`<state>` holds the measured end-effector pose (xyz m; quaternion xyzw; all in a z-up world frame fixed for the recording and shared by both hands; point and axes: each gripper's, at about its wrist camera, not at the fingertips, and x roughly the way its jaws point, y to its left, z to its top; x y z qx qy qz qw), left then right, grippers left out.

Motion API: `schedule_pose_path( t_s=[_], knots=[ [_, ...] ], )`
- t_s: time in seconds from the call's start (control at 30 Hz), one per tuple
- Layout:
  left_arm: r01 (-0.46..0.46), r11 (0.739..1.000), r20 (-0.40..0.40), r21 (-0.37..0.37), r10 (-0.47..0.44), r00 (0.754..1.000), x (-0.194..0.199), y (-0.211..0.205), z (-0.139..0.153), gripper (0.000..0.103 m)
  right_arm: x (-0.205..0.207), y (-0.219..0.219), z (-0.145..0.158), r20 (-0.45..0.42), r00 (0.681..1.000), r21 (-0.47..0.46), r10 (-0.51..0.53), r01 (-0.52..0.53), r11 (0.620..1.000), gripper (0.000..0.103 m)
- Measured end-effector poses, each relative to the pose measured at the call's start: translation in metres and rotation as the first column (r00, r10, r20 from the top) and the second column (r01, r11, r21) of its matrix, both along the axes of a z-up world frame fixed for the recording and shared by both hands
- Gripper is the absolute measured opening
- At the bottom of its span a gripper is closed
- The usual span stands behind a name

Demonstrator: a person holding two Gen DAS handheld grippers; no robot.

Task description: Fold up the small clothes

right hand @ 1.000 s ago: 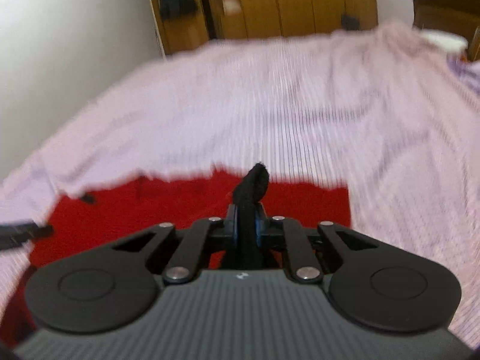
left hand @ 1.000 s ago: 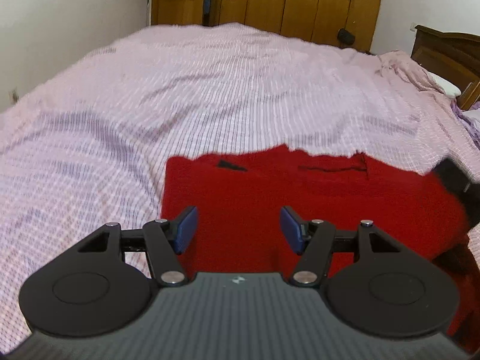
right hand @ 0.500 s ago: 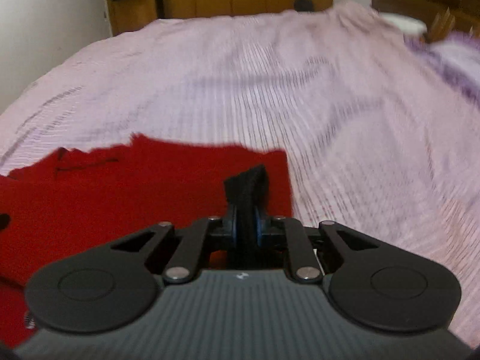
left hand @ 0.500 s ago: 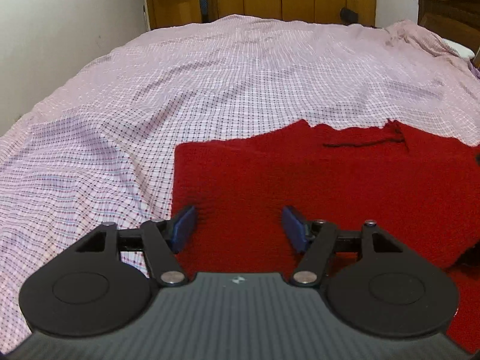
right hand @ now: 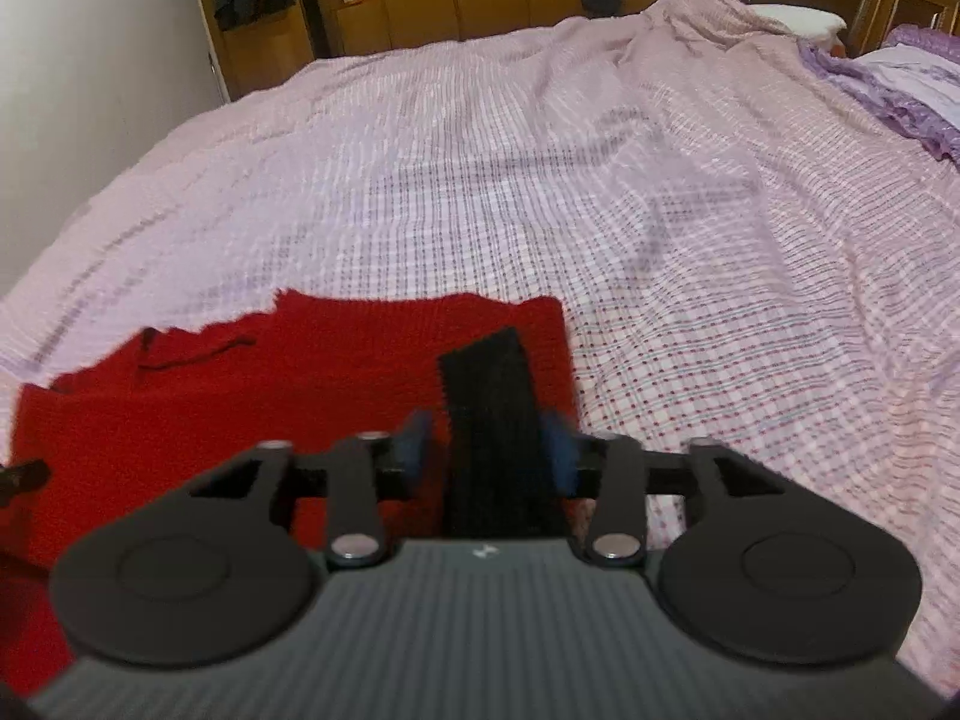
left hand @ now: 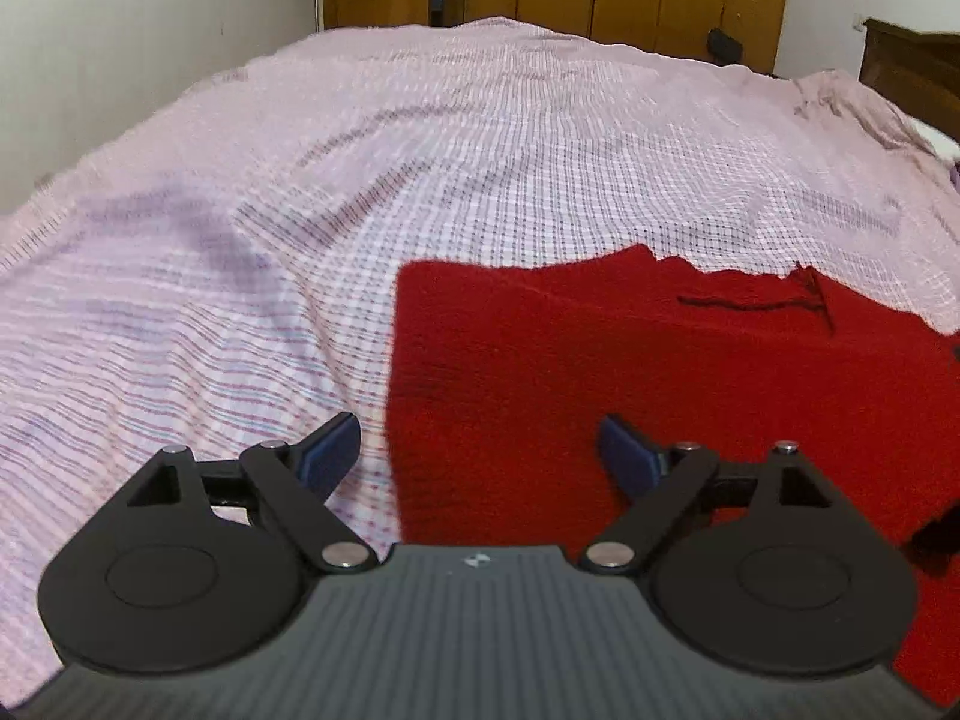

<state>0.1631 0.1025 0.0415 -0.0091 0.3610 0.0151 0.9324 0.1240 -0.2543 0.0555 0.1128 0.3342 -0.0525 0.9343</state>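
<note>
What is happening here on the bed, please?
A person is folding a red knitted garment spread flat on a bed with a checked pink bedspread, using a handheld claw in each hand. The left claw is open, its fingers straddling the garment's left edge without gripping it. The right claw is partly open with a black strip of fabric standing between its fingers; whether they touch it cannot be told. No fold in the red cloth is visible.

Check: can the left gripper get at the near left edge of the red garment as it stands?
Probably yes. The left gripper is open, with the left edge of the red garment lying flat on the checked bedspread between its fingers, and nothing is in the way. The right gripper is off to the side.
</note>
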Motion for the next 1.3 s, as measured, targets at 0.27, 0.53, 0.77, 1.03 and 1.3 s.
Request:
schedule_pose_path(
  t_s=[0.27, 0.53, 0.77, 1.03, 1.3],
  knots=[
    [0.031, 0.998, 0.052, 0.052, -0.034, 0.998, -0.056, -0.007, 0.045, 0.090, -0.061, 0.017, 0.047, 0.065, 0.989, -0.056, 0.136, -0.133, 0.990, 0.052],
    [0.028, 0.997, 0.085, 0.073, -0.034, 0.996, -0.133, -0.015, 0.073, 0.090, -0.128, 0.043, 0.071, 0.067, 0.963, -0.049, 0.262, -0.259, 0.965, 0.053],
    [0.054, 0.997, 0.048, 0.061, -0.057, 0.997, -0.186, -0.014, 0.068, 0.090, -0.175, 0.070, 0.063, 0.009, 0.933, -0.123, 0.360, -0.356, 0.926, 0.058],
    [0.115, 0.991, 0.000, 0.068, -0.116, 0.993, -0.231, -0.016, 0.044, 0.090, -0.210, 0.086, 0.030, -0.092, 0.902, -0.191, 0.423, -0.433, 0.881, 0.058],
    [0.160, 0.980, -0.037, 0.122, -0.156, 0.987, -0.260, -0.016, 0.024, 0.090, -0.238, 0.099, 0.003, -0.217, 0.829, -0.276, 0.515, -0.558, 0.782, 0.058]
  ],
)
